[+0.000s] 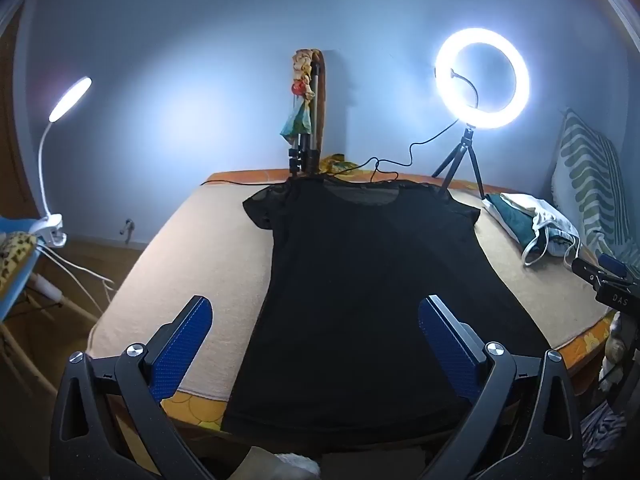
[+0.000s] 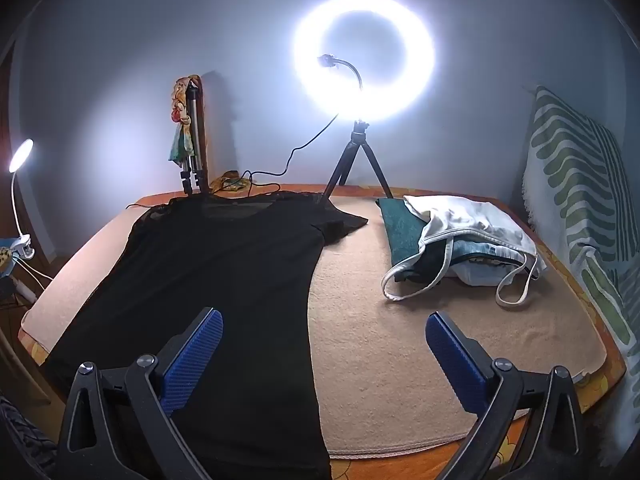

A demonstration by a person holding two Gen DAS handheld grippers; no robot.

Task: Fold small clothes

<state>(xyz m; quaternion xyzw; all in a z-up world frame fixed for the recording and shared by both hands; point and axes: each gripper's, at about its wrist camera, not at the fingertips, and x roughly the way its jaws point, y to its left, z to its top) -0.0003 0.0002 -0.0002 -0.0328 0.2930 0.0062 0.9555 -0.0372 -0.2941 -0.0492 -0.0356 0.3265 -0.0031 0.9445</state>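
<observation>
A black short-sleeved T-shirt [image 1: 360,280] lies flat on a beige blanket [image 1: 192,248], collar toward the far wall, hem hanging at the near edge. My left gripper [image 1: 314,308] hovers open above the shirt's lower left part, nothing between its blue pads [image 1: 182,344]. In the right wrist view the same shirt [image 2: 208,280] fills the left half. My right gripper [image 2: 324,322] is open above the shirt's right hem edge, its left pad [image 2: 192,360] over the fabric and its right pad [image 2: 456,360] over the blanket [image 2: 420,340].
A small pile of white and teal clothes [image 2: 452,236] lies at the back right. A ring light on a tripod [image 2: 362,68], a folded tripod with a doll [image 1: 306,116] and cables stand at the far edge. A clip lamp [image 1: 60,120] is left; a striped cushion [image 2: 580,184] right.
</observation>
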